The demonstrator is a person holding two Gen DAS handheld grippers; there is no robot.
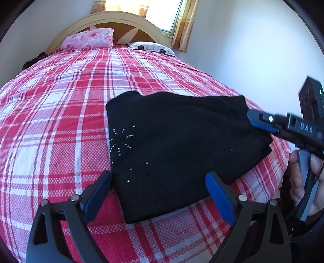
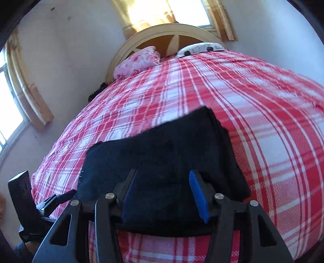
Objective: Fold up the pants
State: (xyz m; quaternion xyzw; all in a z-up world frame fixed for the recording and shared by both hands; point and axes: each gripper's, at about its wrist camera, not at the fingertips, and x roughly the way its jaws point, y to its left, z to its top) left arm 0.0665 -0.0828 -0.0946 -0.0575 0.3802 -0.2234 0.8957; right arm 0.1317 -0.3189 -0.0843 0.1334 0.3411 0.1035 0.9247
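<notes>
The left wrist view is looking down a bed covered with a red and white checked blanket. Far back on the left a pink flowery pillow is leaning by the round headboard, and a white pillow with dark spots is lying to its right. A sunny window is shining above them.

Near the middle the black pants are lying folded into a flat bundle on the blanket, close to the bed's right edge. Little shiny beads are making a star shape on the left part of the pants.

At the bottom the left tool is standing wide, with its fingers spread over the near edge of the pants and nothing pinched between them.

On the right the right tool is reaching in from the side, its blue tip touching the right edge of the pants. From here I cannot tell how wide it is.

In the right wrist view the left tool is peeking in at the far left. In the middle the pants are filling the space ahead. The right tool is standing partly apart around the near edge of the pants, with cloth sitting between its fingers, but I cannot tell if they are squeezing it.
</notes>
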